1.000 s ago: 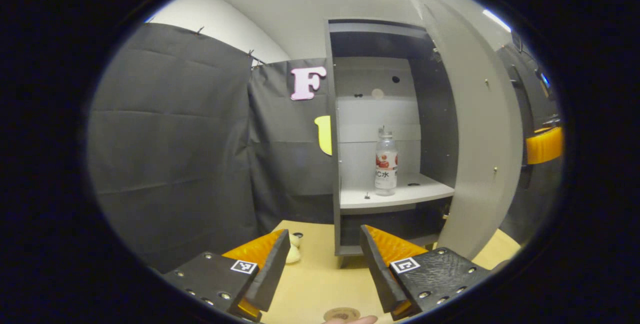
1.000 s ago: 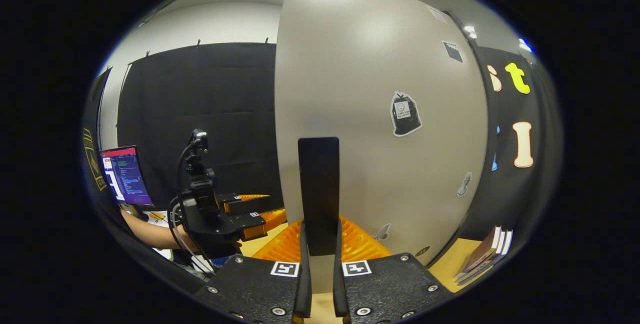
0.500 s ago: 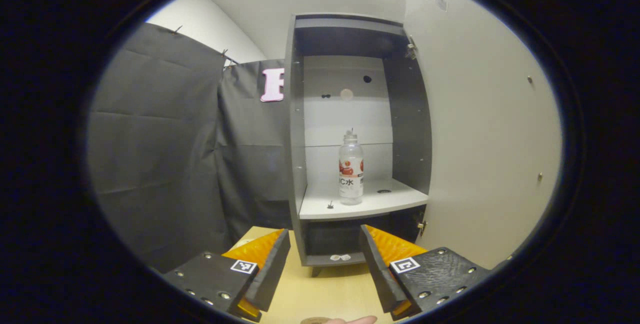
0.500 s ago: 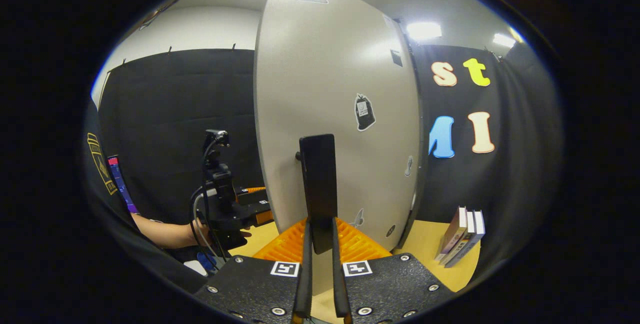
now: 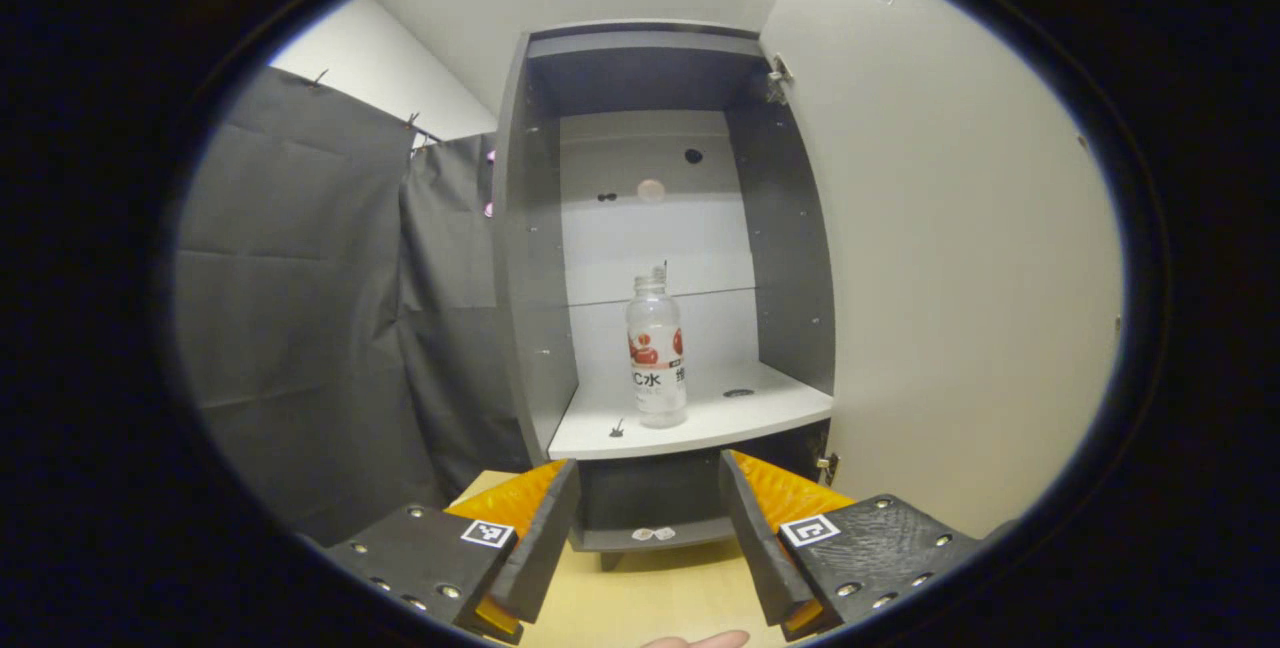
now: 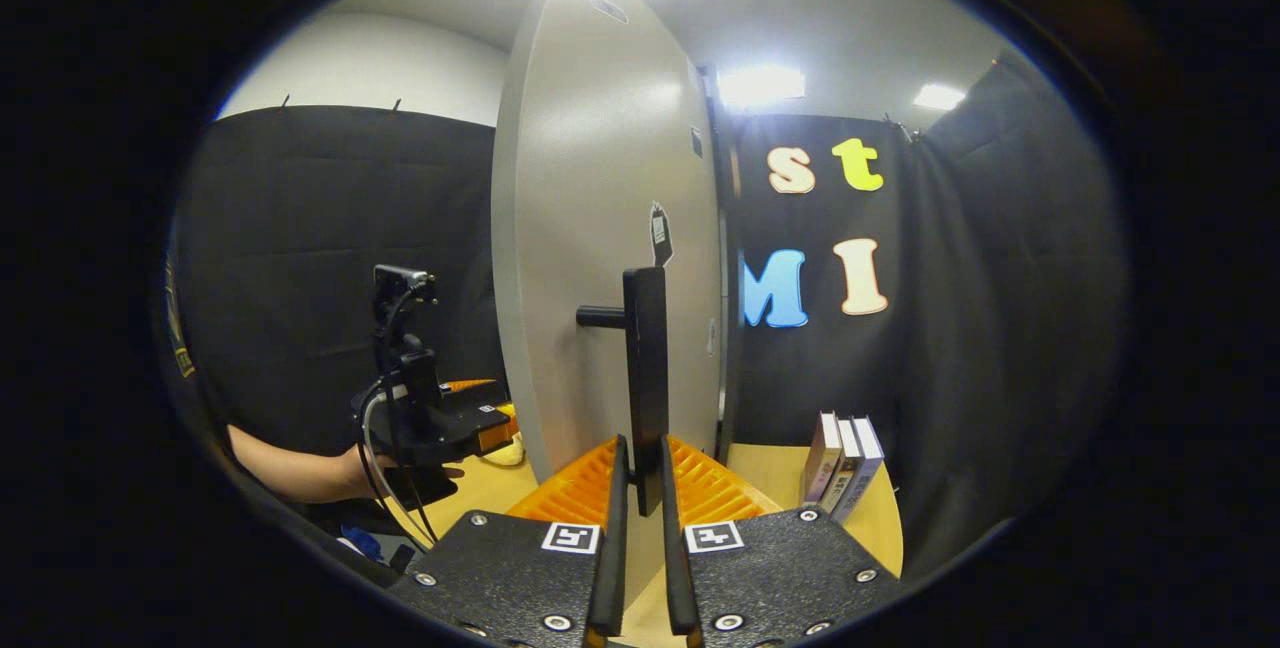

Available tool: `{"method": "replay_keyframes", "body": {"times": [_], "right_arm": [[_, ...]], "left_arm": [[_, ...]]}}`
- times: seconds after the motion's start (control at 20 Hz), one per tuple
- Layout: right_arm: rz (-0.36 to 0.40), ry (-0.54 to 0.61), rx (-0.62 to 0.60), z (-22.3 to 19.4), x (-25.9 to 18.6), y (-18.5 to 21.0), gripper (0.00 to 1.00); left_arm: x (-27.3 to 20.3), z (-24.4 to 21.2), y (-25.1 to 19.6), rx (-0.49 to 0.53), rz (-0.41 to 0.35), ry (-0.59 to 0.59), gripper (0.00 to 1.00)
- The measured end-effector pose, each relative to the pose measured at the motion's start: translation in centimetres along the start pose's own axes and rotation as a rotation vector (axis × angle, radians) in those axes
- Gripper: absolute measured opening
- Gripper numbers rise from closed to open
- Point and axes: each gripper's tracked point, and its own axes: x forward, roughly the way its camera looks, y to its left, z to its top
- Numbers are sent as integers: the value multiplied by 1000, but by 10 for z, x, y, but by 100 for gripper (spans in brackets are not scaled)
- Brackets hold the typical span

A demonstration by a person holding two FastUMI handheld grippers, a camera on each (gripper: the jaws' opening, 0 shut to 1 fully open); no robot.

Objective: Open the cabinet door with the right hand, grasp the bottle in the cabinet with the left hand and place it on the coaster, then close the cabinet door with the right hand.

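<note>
You worked in a booth hung with black cloth, over a pale wooden bench (image 5: 650, 588) that carried the cabinet (image 5: 530, 258). The cabinet door (image 5: 950, 258) stood swung wide to the right in the left gripper view, so the whole interior lay exposed to your left hand. You held that door by its black handle (image 6: 645, 368): your right gripper (image 6: 637, 488) had its jaws pressed together on the bar's lower end, which I judge kept the door from drifting into the reach path.

In the right gripper view the door (image 6: 600, 228) appeared nearly edge-on, with three books (image 6: 843, 463) leaning on the bench beyond it, and your left gripper (image 6: 440, 418) showed farther off, held in your hand on the door's far side.

The left gripper (image 5: 648, 528) faced the cabinet with its jaws spread wide and empty, low and in front of the shelf (image 5: 690, 418). The bottle (image 5: 656, 353) stood upright near the shelf's front edge, between the two fingers in line of sight but well apart from them. That placement left room on both sides of it, so I judge a straight approach would have suited the grasp. A small dark peg (image 5: 617, 425) sat on the shelf just left of the bottle.
</note>
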Motion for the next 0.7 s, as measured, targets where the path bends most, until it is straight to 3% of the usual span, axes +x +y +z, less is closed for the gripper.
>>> {"method": "replay_keyframes", "body": {"times": [0.2, 0.45, 0.5, 0.55, 0.6, 0.7], "right_arm": [[-117, -21, 8, -8, -30, -14, 17], [-98, 17, 39, -38, -78, 4, 24], [-121, 36, 15, -44, -90, 4, 34], [-173, 33, -17, -46, -105, -2, 44], [-242, 4, -53, -42, -124, -14, 57], [-366, -51, -91, -28, -161, -31, 85]], "left_arm": [[31, 14, 6, 8, 75, -35, 81], [88, 32, 1, 17, 70, -76, 87], [98, 33, 1, 19, 70, -80, 81], [110, 36, 1, 23, 73, -88, 81], [122, 40, 4, 33, 82, -100, 87], [142, 48, 1, 48, 86, -124, 86]]}}
